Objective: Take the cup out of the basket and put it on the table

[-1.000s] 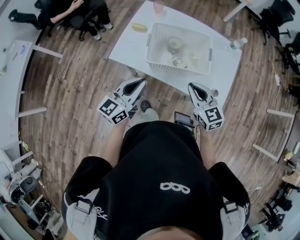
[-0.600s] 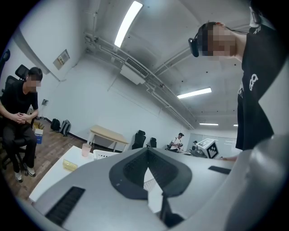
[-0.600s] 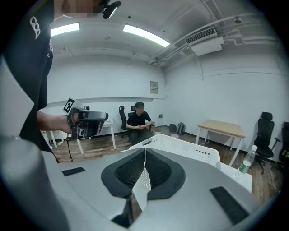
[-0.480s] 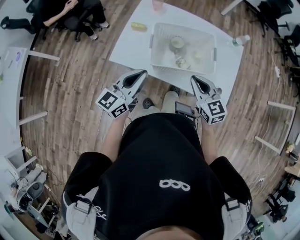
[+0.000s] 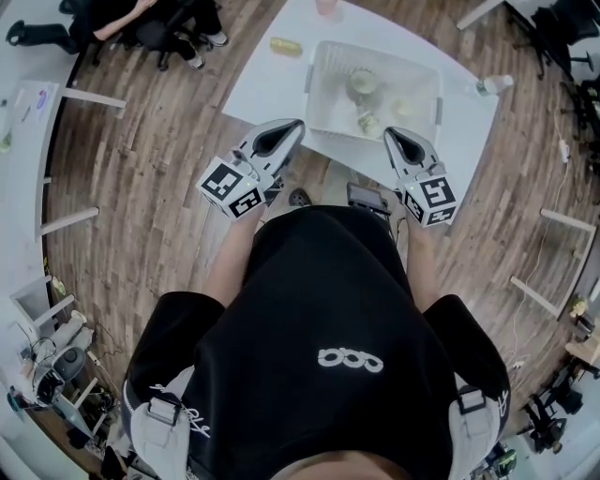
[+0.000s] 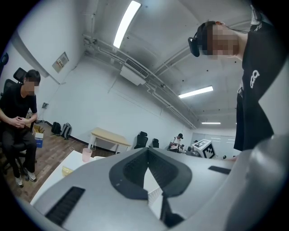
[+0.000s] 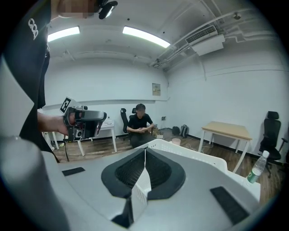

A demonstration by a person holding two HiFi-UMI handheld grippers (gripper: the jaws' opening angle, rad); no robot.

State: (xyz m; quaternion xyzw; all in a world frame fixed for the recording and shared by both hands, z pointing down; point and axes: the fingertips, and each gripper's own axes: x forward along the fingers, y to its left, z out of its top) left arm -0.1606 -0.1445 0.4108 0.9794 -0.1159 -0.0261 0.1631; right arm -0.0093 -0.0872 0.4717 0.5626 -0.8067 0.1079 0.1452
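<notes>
A white mesh basket stands on the white table at the top of the head view. Inside it lie a pale round cup and two smaller pale items, too small to name. My left gripper is shut and empty, its tip over the table's near edge, just left of the basket. My right gripper is also shut and empty, with its tip at the basket's near wall. The left gripper view shows its shut jaws held level. Past the shut right jaws, the right gripper view shows the basket's rim.
A pink cup and a yellow item sit on the table left of the basket. A clear bottle stands at its right corner. A seated person is at the upper left. Other tables and chairs ring the wooden floor.
The person has stepped toward the table. Both shut grippers have moved forward, from over the floor to the table's near edge and the basket's near wall.
</notes>
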